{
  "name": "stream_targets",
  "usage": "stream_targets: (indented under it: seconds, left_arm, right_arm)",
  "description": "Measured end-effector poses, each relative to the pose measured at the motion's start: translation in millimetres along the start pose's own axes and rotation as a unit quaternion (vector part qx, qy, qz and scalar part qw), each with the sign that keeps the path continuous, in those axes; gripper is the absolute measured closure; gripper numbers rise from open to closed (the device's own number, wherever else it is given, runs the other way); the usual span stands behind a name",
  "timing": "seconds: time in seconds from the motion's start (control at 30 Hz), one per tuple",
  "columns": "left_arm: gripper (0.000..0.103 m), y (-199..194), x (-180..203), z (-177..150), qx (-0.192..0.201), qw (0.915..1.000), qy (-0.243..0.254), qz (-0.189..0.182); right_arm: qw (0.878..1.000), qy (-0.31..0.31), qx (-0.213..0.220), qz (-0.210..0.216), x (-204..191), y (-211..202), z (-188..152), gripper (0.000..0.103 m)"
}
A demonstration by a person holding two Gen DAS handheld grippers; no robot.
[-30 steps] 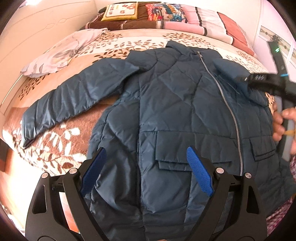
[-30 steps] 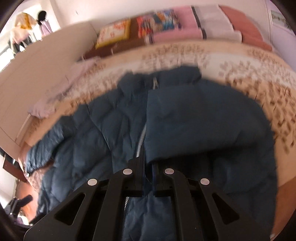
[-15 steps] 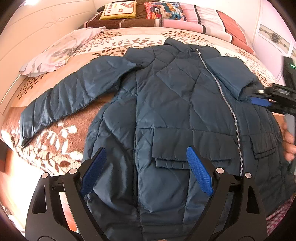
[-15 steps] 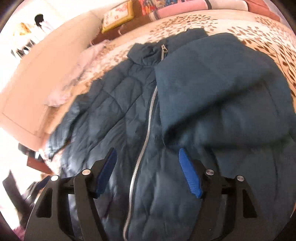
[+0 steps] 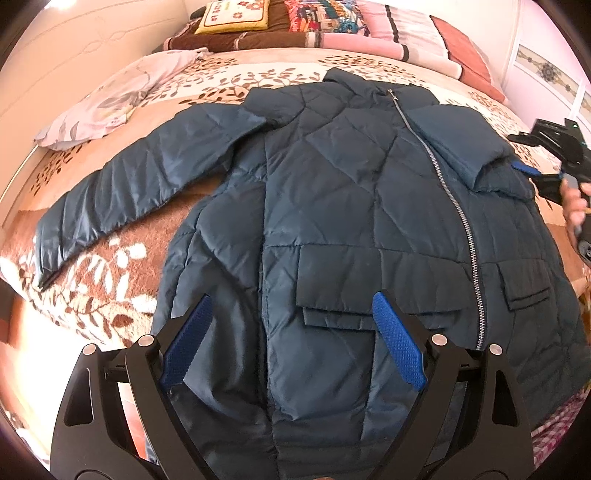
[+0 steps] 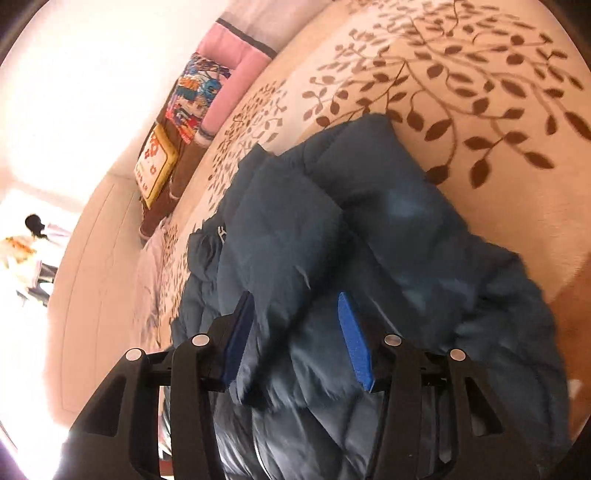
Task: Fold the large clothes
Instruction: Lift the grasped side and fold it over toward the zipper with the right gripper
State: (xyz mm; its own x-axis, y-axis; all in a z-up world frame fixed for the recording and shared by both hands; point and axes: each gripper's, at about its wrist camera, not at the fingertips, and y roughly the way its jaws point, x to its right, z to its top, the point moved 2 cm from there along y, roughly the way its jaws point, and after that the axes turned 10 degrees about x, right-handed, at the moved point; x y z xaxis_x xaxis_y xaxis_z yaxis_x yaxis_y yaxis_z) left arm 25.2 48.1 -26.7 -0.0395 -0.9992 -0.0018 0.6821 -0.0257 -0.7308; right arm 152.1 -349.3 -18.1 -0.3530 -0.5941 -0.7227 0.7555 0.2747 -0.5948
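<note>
Dark blue quilted jacket (image 5: 332, 206) spread face-up on the bed (image 5: 122, 269), zipper (image 5: 458, 214) closed and running down the front, collar toward the pillows (image 5: 332, 18). One sleeve (image 5: 140, 177) stretched out flat across the leaf-patterned bedspread toward the left of the left wrist view; other sleeve (image 5: 465, 144) already folded in over the chest, lying just beside the zipper. Left claw (image 5: 291, 343) hanging over the lower hem, jaws spread wide, blue pads (image 5: 397, 343) clear of the fabric, nothing gripped, flap pocket (image 5: 340, 284) between them. Right claw (image 6: 295, 339) roughly half open, jaws just been closing in after a wider spread, pads not pressing on anything; puffy jacket fabric beneath and between the fingers, blurred with motion. Same right claw (image 5: 543, 162) visible at the far right edge of the left wrist view, a hand (image 5: 576, 203) on its grip, just beside the folded sleeve. Pale crumpled cloth (image 5: 118, 99) well apart, near the headboard side.
</note>
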Motion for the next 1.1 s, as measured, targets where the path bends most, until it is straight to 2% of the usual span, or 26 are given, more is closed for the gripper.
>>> stream_targets:
  seconds: [0.03,0.1,0.13,0.23,0.33,0.4,0.53,0.67,0.83,0.9,0.93,1.0,1.1]
  left_arm:
    - [0.015,0,-1,0,0.000,1.0000,-0.002,0.000]
    - [0.015,-1,-4,0,0.003,1.0000,-0.008,-0.002]
    - [0.015,-1,-5,0,0.005,0.9999,-0.010,-0.004]
    - [0.015,-1,-10,-2,0.006,0.9997,-0.021,-0.010]
    - [0.015,0,-15,-3,0.005,0.9994,-0.031,-0.014]
    - [0.015,-1,-19,-4,0.008,0.9990,-0.039,-0.018]
    - [0.015,-5,-30,-5,0.018,0.9984,-0.049,-0.020]
    - [0.015,-9,-41,-8,0.021,0.9977,-0.062,-0.018]
    - [0.015,-14,-56,-13,0.022,0.9972,-0.071,-0.008]
    - [0.015,-13,-62,-15,0.019,0.9970,-0.075,-0.003]
    - [0.015,-13,-65,-16,0.018,0.9969,-0.077,-0.003]
    - [0.015,-12,-69,-17,0.014,0.9965,-0.082,-0.002]
    - [0.015,-8,-71,-18,0.010,0.9963,-0.086,-0.001]
  right_arm:
    - [1.000,-0.007,0.002,-0.007,-3,4,1,0.060]
    - [0.999,-0.028,0.009,-0.029,-14,9,0,0.091]
    - [0.999,-0.037,0.016,-0.026,-22,8,1,0.094]
    - [0.994,-0.100,0.043,-0.005,-55,1,-2,0.095]
    - [0.981,-0.188,0.051,0.028,-108,-4,-21,0.096]
    - [0.968,-0.241,0.041,0.056,-143,-3,-41,0.096]
    - [0.943,-0.323,0.003,0.083,-192,17,-93,0.096]
    - [0.919,-0.384,-0.053,0.073,-213,55,-155,0.096]
    - [0.897,-0.423,-0.124,0.023,-200,102,-207,0.096]
    - [0.900,-0.402,-0.170,0.003,-188,116,-214,0.095]
    - [0.905,-0.380,-0.190,0.002,-181,119,-211,0.095]
    - [0.919,-0.337,-0.205,0.020,-174,116,-200,0.095]
    - [0.929,-0.294,-0.218,0.047,-167,102,-191,0.095]
